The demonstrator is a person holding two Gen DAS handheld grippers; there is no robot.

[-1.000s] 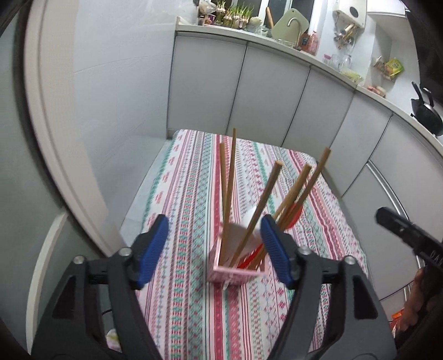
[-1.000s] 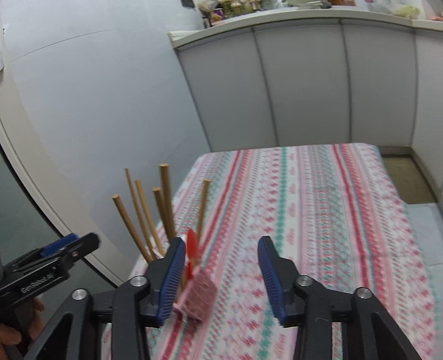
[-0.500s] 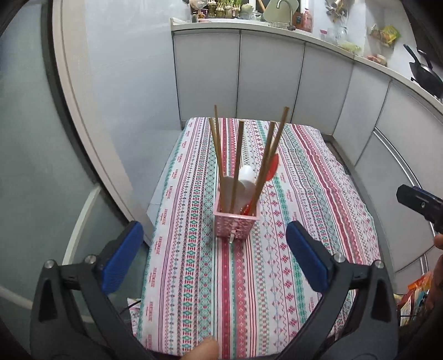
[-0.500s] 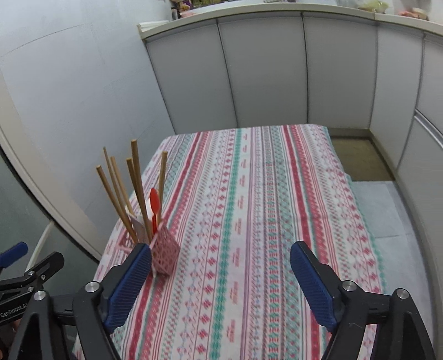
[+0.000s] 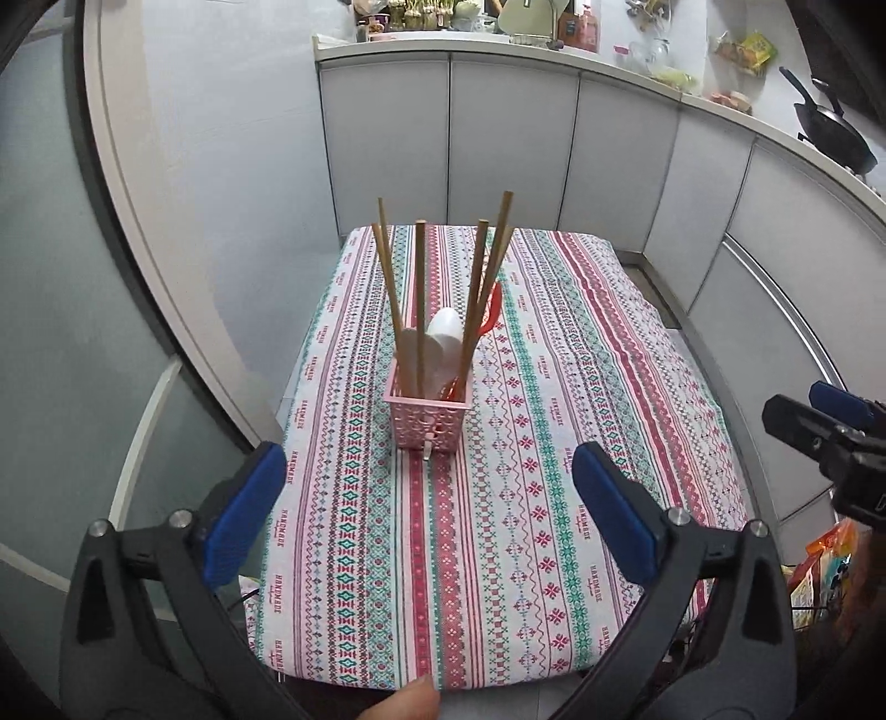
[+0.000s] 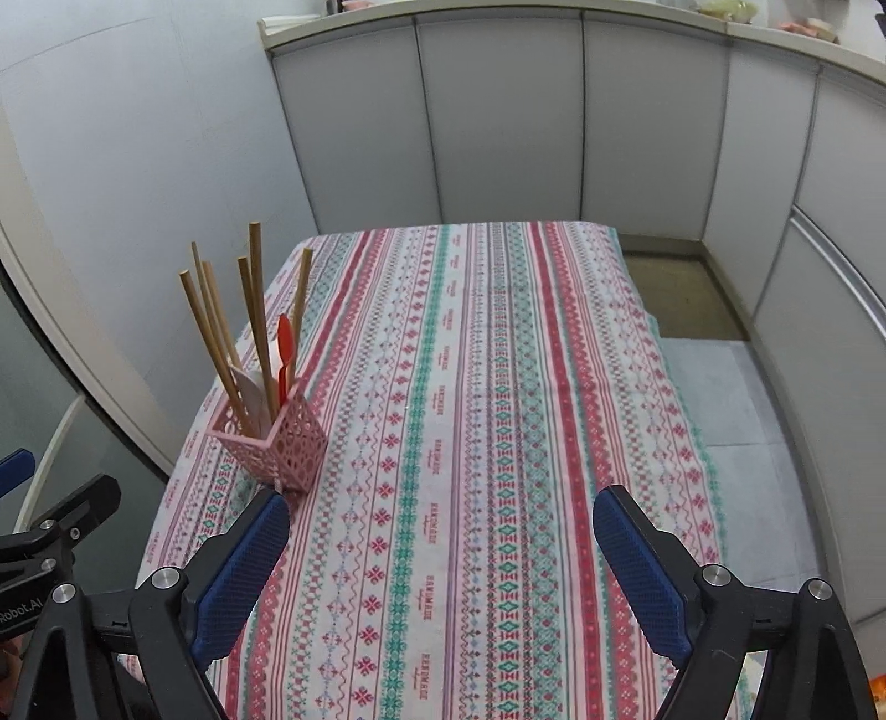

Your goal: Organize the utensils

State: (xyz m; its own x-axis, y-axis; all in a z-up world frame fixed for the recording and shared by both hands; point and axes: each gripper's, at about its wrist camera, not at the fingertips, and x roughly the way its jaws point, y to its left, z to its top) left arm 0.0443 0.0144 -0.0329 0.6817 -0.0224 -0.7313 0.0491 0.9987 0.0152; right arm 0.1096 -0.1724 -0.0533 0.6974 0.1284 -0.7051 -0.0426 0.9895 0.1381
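A pink lattice holder (image 5: 431, 416) stands upright on the striped tablecloth (image 5: 531, 421), and everything here is placed against it. Inside it stand wooden chopsticks (image 5: 420, 299), a white spoon (image 5: 446, 332) and a red spoon (image 5: 492, 310).

Only the left wrist view shows the counter (image 5: 554, 52) far behind the holder, crowded with bottles and a black pan (image 5: 830, 135), and a fingertip (image 5: 401, 703) at the cloth's near edge. Only the right wrist view shows the bare floor (image 6: 681, 288) beyond the table's far right corner, and the holder from its corner, with the red spoon (image 6: 285, 346) on its right side.

The left gripper (image 5: 429, 493) hangs short of the holder, tilted downward, its jaws spread wide with nothing between them. The right gripper (image 6: 440, 531) sits to the holder's right, also tilted down at the cloth; its jaws are opening, already broad, and empty. Its left finger (image 6: 243, 576) lies just in front of the holder, apart from it.
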